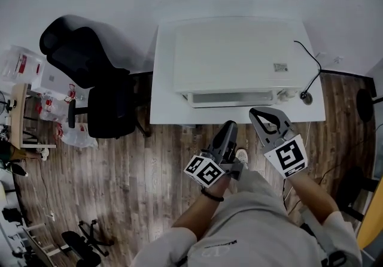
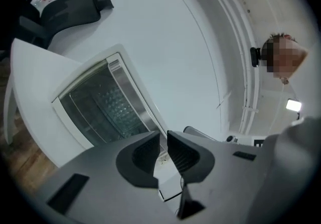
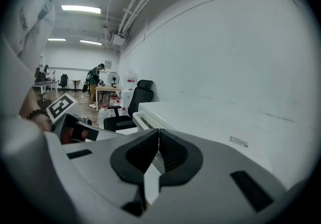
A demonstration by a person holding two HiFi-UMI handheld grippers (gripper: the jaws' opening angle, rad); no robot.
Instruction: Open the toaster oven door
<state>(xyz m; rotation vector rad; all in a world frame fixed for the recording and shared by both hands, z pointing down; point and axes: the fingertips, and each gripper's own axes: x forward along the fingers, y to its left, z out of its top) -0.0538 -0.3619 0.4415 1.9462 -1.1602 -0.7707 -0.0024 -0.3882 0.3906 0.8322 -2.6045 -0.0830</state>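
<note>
A black office chair [image 1: 90, 74] stands just beside the left end of the white bench [image 1: 164, 104], on a wooden plank floor [image 1: 131, 170]. A thin black cable [image 1: 312, 68] curls over the bench's right end. Farther left of the bench is a small cluttered table [image 1: 18, 119].

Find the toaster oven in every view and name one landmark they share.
Head view: the toaster oven sits at top centre, on the white table.
Left gripper view: the toaster oven is left of centre, tilted, with its glass door towards the camera.
Right gripper view: the toaster oven shows its white top, running from centre to the right.
Shared landmark: the black office chair.
</note>
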